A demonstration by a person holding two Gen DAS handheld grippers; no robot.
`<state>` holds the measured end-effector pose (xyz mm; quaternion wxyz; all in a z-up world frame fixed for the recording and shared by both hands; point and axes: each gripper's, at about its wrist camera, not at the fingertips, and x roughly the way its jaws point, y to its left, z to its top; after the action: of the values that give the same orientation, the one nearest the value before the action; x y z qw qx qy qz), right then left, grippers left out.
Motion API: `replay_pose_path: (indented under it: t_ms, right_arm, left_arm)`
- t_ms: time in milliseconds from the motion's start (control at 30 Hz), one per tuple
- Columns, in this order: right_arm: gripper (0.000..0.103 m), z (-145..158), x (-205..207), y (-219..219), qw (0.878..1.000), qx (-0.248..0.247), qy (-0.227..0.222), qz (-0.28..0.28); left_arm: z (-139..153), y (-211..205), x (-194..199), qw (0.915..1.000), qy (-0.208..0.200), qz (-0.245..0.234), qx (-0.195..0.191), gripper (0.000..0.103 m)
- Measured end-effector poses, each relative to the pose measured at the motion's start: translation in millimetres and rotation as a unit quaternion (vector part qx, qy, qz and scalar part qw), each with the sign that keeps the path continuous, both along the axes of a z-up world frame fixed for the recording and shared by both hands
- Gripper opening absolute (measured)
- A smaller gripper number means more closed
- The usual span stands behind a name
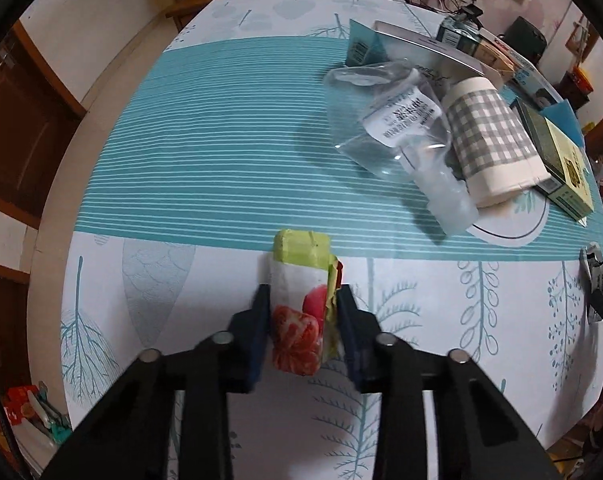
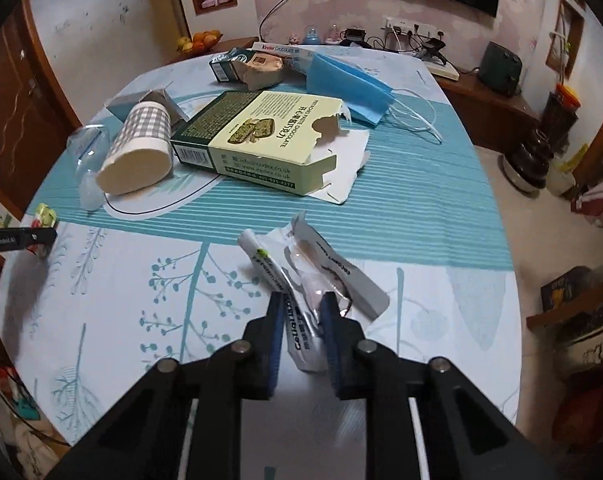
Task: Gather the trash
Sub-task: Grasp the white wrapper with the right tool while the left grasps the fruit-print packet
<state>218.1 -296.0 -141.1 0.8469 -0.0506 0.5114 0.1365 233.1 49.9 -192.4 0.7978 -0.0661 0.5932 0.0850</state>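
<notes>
My left gripper [image 1: 303, 300] is shut on a small drink carton [image 1: 301, 300], white with red fruit print and a green end, which lies on the tablecloth near the front edge. The same carton [image 2: 45, 216] and left gripper [image 2: 41, 236] show at the far left of the right wrist view. My right gripper [image 2: 303, 308] is shut on crumpled clear and white wrappers [image 2: 301, 280] with dark print, lying on the cloth. One wrapper strip [image 2: 341, 272] sticks out to the right of the fingers.
On the table [image 1: 221, 140] lie a clear plastic bag [image 1: 397, 128], a checked paper roll [image 2: 141, 148], a torn green chocolate box [image 2: 261, 140], a blue face mask [image 2: 345, 84] and more boxes [image 2: 253, 64] at the back. The table's right edge [image 2: 501, 240] drops to the floor.
</notes>
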Motion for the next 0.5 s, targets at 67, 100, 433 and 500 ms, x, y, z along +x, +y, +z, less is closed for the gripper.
replay_pose_path:
  t_ms: [67,100,433,500]
  right_arm:
    - [0.011,1,-7,-2,1.000,0.009,0.004,-0.004]
    - [0.010,3,-13,-4,1.000,0.014,0.005,-0.006]
    - [0.006,10,-70,-1,0.996,0.089,0.020,-0.015]
    - [0.005,14,-82,-1,0.994,0.106,0.015,-0.024]
  left_arm:
    - [0,-7,-4,1.0000,-0.002,-0.003,0.001,0.022]
    - [0,-10,-6,1.0000,-0.003,-0.004,0.001,0.021]
    - [3,-38,-25,0.9981,-0.006,-0.053,0.032,0.016]
    - [3,-44,-31,0.9977,-0.008,-0.058,0.033,0.016]
